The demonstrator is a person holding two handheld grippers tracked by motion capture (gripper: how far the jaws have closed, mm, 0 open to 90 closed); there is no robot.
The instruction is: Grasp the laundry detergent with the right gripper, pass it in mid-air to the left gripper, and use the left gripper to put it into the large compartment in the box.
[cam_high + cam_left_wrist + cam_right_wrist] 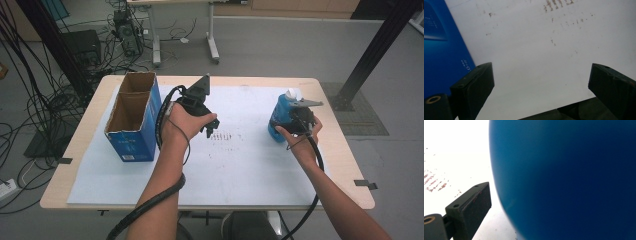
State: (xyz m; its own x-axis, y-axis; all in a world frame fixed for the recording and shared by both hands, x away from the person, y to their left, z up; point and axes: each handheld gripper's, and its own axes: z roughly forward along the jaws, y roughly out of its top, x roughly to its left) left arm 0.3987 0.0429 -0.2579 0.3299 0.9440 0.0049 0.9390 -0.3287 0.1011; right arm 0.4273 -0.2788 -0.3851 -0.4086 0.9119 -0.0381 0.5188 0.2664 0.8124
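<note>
Now: right gripper (294,121) against blue bottle (280,116) | left gripper (207,131) spread, free

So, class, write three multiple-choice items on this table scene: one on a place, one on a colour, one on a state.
1. Where does the open cardboard box stand on the table?
A. at its left side
B. at its right side
C. at its near edge, in the middle

2. What colour is the bottle at the right gripper?
A. red
B. blue
C. green

3. How are the jaws of the left gripper?
A. shut on the box
B. shut on nothing
C. open, with nothing between them

Answers:
1 A: in the high view the box stands left of both hands.
2 B: its body is blue in the high view and in the right gripper view.
3 C: the left gripper view shows the jaws wide apart over the bare white sheet.
</note>
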